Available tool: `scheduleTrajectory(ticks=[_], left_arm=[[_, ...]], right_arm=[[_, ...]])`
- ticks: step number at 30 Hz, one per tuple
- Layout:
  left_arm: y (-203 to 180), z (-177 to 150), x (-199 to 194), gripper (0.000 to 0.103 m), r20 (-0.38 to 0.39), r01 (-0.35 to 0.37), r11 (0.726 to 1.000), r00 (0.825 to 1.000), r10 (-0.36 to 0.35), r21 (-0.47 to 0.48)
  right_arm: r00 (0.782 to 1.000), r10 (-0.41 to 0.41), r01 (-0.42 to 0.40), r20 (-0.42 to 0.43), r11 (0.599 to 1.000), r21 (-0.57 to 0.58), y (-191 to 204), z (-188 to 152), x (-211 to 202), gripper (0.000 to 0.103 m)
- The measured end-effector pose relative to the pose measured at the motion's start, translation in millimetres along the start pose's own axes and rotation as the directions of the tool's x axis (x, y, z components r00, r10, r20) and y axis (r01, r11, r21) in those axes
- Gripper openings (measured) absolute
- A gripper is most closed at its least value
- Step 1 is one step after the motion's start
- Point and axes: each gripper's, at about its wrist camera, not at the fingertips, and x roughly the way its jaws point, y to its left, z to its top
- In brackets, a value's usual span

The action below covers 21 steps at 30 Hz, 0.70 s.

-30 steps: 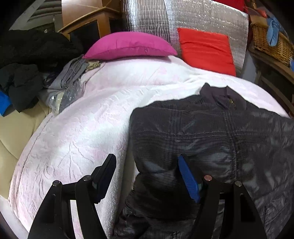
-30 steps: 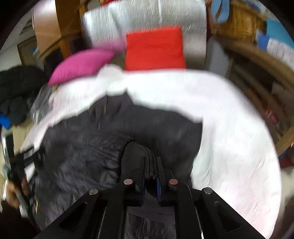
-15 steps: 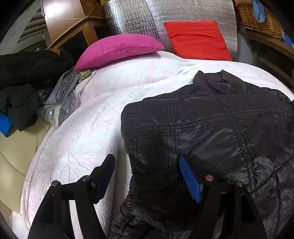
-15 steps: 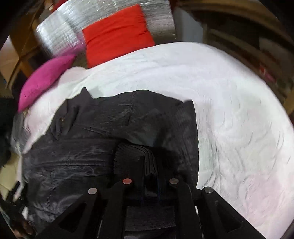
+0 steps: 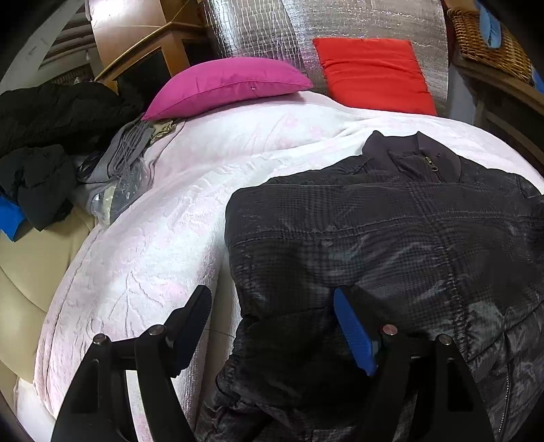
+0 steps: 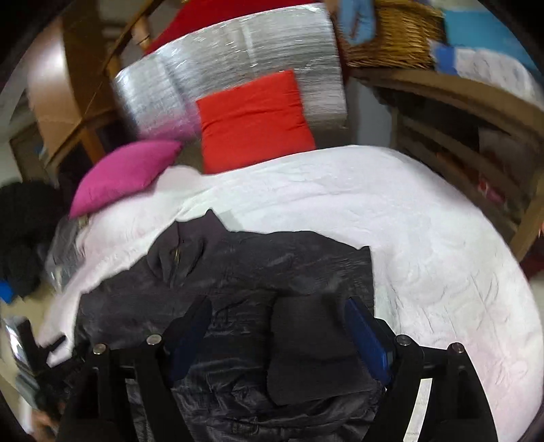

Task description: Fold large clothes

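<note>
A dark checked padded jacket (image 5: pixel 391 244) lies flat on the pale pink bedspread (image 5: pixel 142 258), collar and zip towards the pillows. My left gripper (image 5: pixel 272 309) is open low over the jacket's left edge; the blue right pad (image 5: pixel 352 333) is above the fabric and the left finger (image 5: pixel 193 316) above the bedspread, gripping nothing. In the right wrist view the jacket (image 6: pixel 272 258) fills the lower middle. My right gripper (image 6: pixel 277 319) has its jaws opening. The ribbed sleeve cuff (image 6: pixel 306 346) lies loose between them, untouched by the pads.
A magenta pillow (image 5: pixel 224 85) and a red cushion (image 5: pixel 370 73) lean on a silver quilted panel (image 5: pixel 272 30) at the bed's head. Dark clothes (image 5: pixel 44 136) and grey folded garments (image 5: pixel 122 159) are piled at the left. A wicker basket (image 6: pixel 391 34) sits on wooden shelving at the right.
The right gripper, shut on the ribbed cuff before, has opened wide and the cuff now lies loose on the jacket. The left gripper moved slightly closer over the jacket, then held still.
</note>
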Motion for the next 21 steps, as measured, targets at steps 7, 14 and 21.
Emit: scheduleTrajectory(ticks=[7, 14, 21], left_arm=[[-3.8, -1.9, 1.1, 0.078, 0.010, -0.012, 0.999, 1.000, 0.011, 0.039], [-6.0, -4.1, 3.0, 0.081, 0.013, -0.035, 0.998, 0.999, 0.034, 0.060], [-7.4, -4.6, 2.9, 0.081, 0.020, -0.038, 0.997, 0.999, 0.037, 0.074]], right_arm=[[0.972, -0.064, 0.058, -0.227, 0.998, -0.036, -1.7, -31.8, 56.8, 0.052], [0.940, -0.083, 0.067, -0.331, 0.996, -0.061, 1.9, -27.9, 47.3, 0.052], [0.990, -0.056, 0.055, -0.127, 0.998, -0.005, 3.1, 13.0, 20.6, 0.060]])
